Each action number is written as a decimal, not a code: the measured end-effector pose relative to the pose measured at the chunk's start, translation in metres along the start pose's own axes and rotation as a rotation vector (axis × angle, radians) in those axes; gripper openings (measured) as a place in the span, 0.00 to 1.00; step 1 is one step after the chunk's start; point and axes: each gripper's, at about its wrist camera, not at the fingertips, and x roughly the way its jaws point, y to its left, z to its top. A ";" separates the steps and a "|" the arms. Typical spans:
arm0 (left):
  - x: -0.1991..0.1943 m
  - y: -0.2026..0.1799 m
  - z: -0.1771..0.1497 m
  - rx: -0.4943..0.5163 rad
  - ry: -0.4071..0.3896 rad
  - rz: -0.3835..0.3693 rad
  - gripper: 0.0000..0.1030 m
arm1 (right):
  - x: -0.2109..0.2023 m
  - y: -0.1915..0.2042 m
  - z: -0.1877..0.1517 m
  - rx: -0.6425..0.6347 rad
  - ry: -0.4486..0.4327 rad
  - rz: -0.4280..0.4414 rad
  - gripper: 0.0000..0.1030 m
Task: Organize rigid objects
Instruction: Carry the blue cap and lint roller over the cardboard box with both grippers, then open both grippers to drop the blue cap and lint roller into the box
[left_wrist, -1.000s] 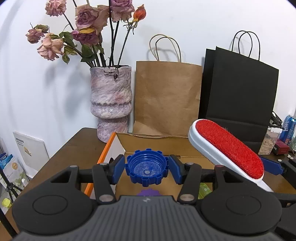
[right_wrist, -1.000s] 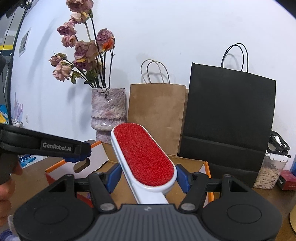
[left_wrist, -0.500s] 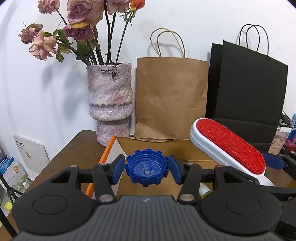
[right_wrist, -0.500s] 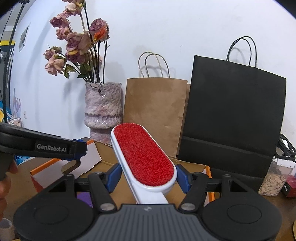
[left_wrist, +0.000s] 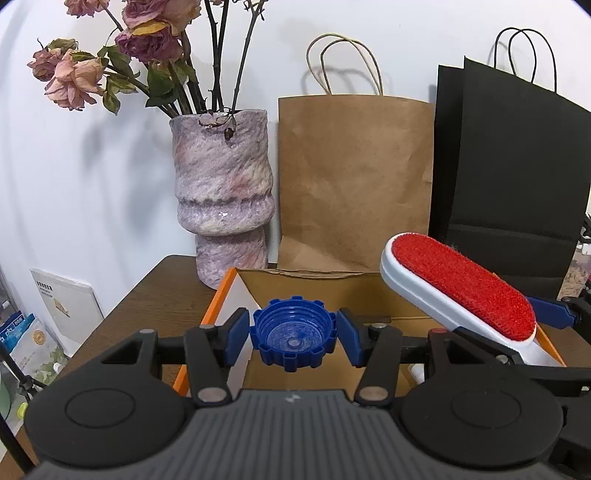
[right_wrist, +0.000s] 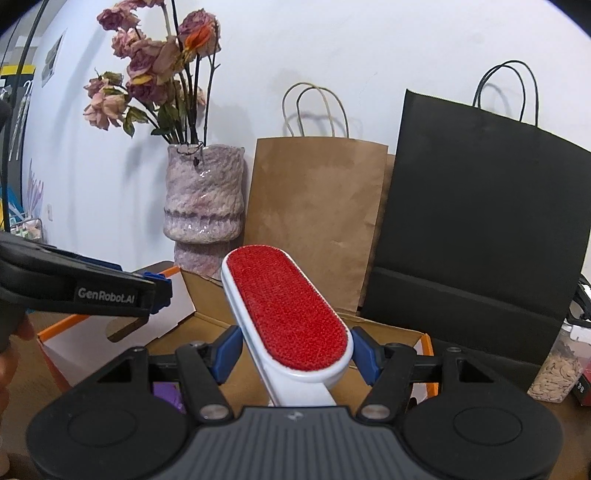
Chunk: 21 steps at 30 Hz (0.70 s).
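Observation:
My left gripper (left_wrist: 292, 339) is shut on a blue notched bottle cap (left_wrist: 293, 338), its hollow side facing me, held over the near end of an open cardboard box (left_wrist: 314, 280) with orange edges. My right gripper (right_wrist: 290, 350) is shut on a white lint brush with a red pad (right_wrist: 284, 306), which tilts up and away over the same box (right_wrist: 391, 332). From the left wrist view the lint brush (left_wrist: 461, 291) shows at the right, above the box's right side. The left gripper's side (right_wrist: 110, 291) appears at the left of the right wrist view.
A mottled pink vase (left_wrist: 221, 199) with dried roses stands behind the box on the brown table (left_wrist: 155, 302). A brown paper bag (left_wrist: 354, 177) and a black paper bag (left_wrist: 506, 184) lean on the white wall. A jar of seeds (right_wrist: 557, 369) sits at the right. Something purple (right_wrist: 166, 395) lies in the box.
Both grippers have moved forward toward the box and the wall with their objects held. The vase and bags look larger and nearer now.

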 end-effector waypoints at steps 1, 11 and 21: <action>0.001 0.000 0.000 0.001 0.001 0.002 0.52 | 0.002 0.000 0.000 -0.001 0.003 0.001 0.61; -0.001 0.000 0.000 0.011 -0.003 -0.013 0.54 | 0.005 -0.003 -0.003 0.030 0.035 0.011 0.62; -0.007 0.003 0.002 0.003 -0.029 0.014 0.97 | 0.001 -0.017 -0.005 0.094 0.018 -0.012 1.00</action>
